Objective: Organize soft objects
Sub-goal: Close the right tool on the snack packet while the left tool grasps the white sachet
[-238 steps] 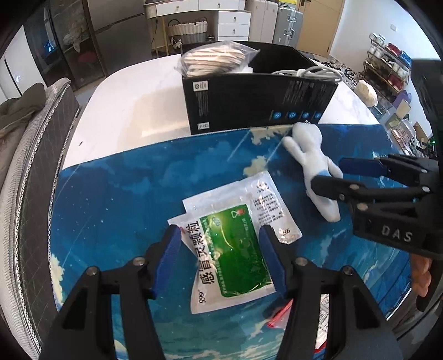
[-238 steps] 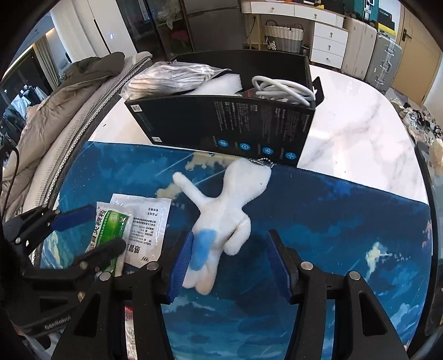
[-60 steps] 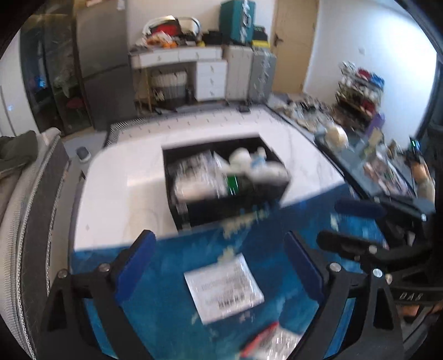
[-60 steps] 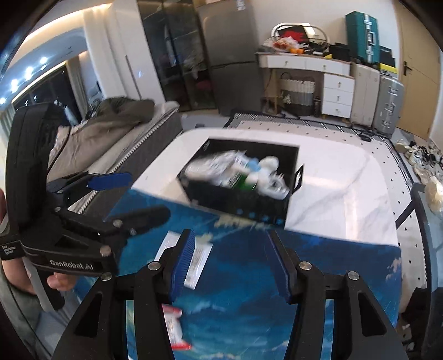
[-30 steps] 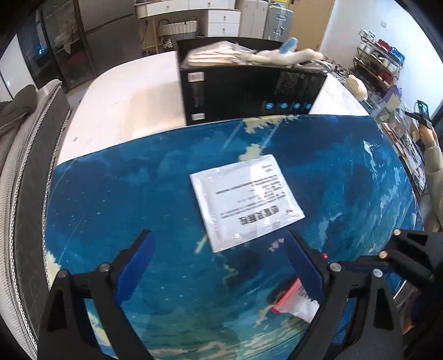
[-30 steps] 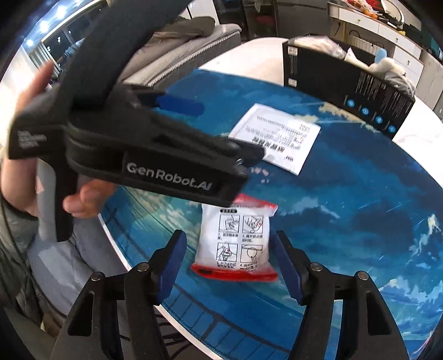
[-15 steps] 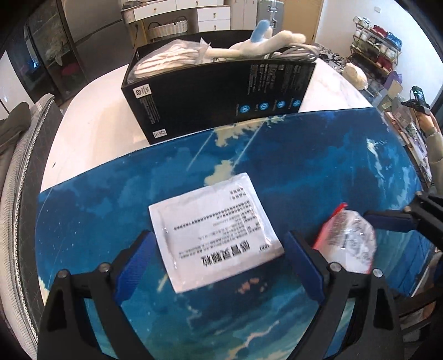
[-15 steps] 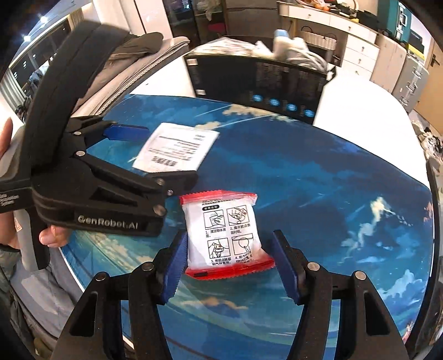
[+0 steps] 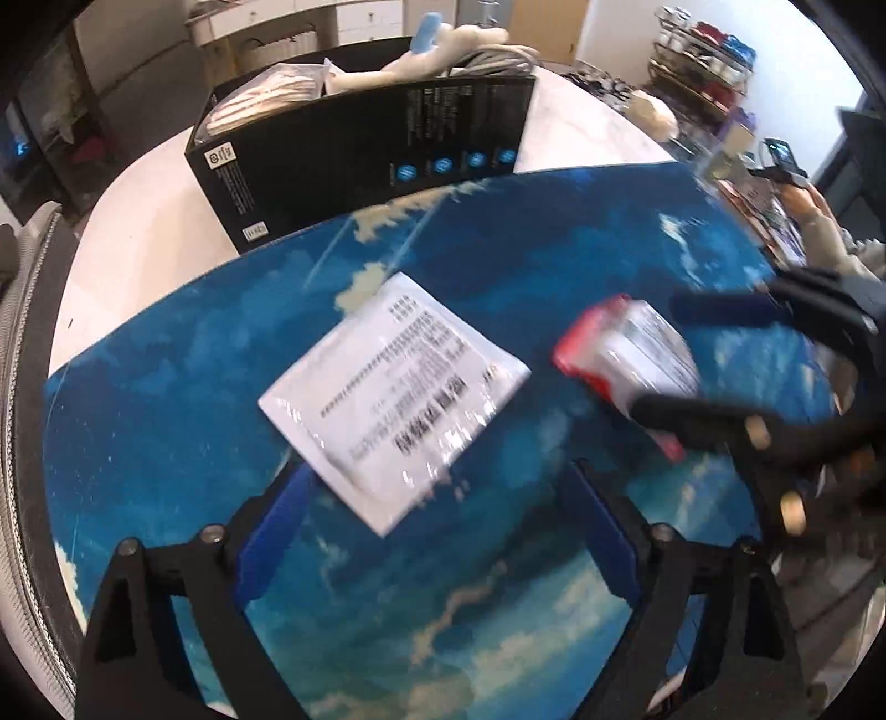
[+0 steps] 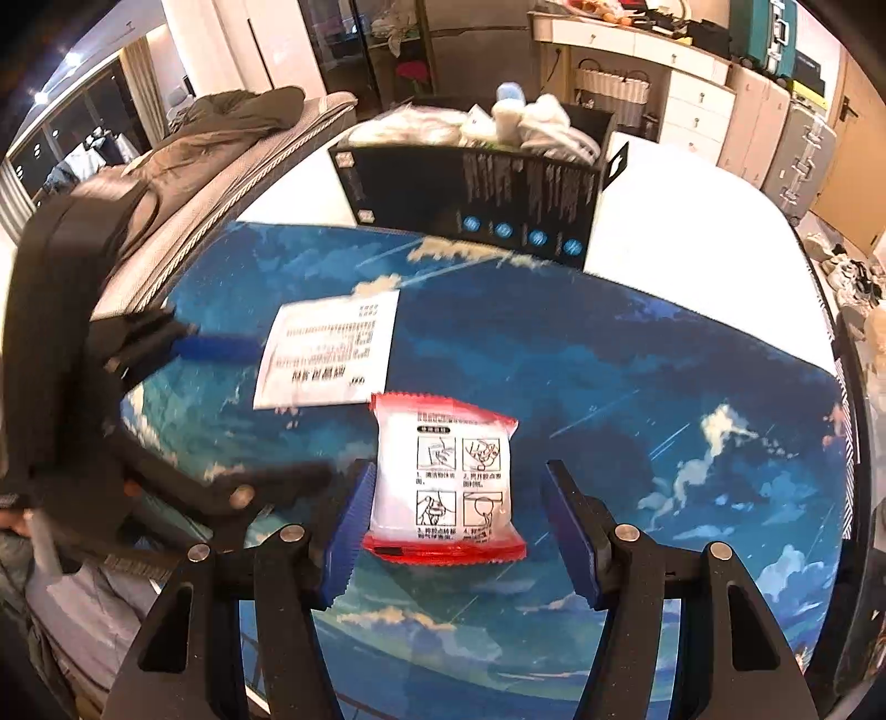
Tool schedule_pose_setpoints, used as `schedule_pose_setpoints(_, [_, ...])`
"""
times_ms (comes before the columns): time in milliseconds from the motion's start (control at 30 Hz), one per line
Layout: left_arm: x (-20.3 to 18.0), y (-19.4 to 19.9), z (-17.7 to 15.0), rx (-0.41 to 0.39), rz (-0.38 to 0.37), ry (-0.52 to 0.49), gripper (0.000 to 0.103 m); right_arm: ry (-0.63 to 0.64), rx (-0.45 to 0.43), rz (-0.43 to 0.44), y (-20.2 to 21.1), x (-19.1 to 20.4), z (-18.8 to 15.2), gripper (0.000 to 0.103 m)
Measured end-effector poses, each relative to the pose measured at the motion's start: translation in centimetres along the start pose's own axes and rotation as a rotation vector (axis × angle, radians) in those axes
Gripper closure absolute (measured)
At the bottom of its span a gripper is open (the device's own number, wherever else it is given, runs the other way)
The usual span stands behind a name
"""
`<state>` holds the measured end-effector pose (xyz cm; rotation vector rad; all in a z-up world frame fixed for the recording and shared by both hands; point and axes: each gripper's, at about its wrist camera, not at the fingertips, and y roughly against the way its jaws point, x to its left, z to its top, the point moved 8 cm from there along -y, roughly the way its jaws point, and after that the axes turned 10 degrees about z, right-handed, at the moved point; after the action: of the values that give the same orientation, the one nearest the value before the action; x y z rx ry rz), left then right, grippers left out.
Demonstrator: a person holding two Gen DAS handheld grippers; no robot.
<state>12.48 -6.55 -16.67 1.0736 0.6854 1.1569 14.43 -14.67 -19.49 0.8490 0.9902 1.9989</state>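
Straddling the red-edged packet (image 10: 443, 482) on the blue mat (image 10: 609, 360): right gripper (image 10: 459, 468) half-wide, apparently not yet pinching. Closing over the white sachet (image 9: 393, 399): left gripper (image 9: 441, 468), pads clear. Likely bound for the black box (image 10: 476, 188).

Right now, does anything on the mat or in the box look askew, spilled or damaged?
Nothing looks spilled or torn. The white sachet lies skewed on the mat, printed side up. The box is overfull: a plush toy and a cable stick out above its rim.
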Motion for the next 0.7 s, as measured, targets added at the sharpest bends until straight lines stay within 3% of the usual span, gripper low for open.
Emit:
schedule_pose_setpoints(67, [0.1,1.0,0.0,-0.021,-0.026,-0.010,0.011,-0.003,-0.007,-0.012,0.2,-0.2,0.4,0.041])
schedule_pose_setpoints(167, [0.6,1.8,0.9,-0.076,0.021,-0.076,0.009,-0.011,-0.004,-0.010,0.1,-0.3,0.7,0.040])
schedule_pose_setpoints(300, [1.0,0.1,1.9,-0.068,0.062,-0.165,0.009,-0.020,0.008,0.001,-0.6,-0.5,1.0,0.041])
schedule_pose_setpoints(467, [1.7,-1.3,3.6,-0.096,0.081,-0.164,0.000,-0.029,0.035,0.016,-1.6,-0.8,0.7,0.040])
schedule_pose_setpoints(533, [2.0,-1.9,3.7,-0.070,0.039,-0.114,0.004,-0.030,0.043,0.020,-1.9,-0.8,0.4,0.040])
schedule_pose_setpoints(633, [1.9,-1.8,3.6,-0.048,0.022,-0.063,0.036,-0.008,0.044,0.028,-1.8,-0.4,0.3,0.040])
schedule_pose_setpoints(700, [0.8,-0.8,3.1,-0.060,0.010,-0.100,0.042,-0.006,0.044,0.032,-1.8,0.0,0.0,0.040])
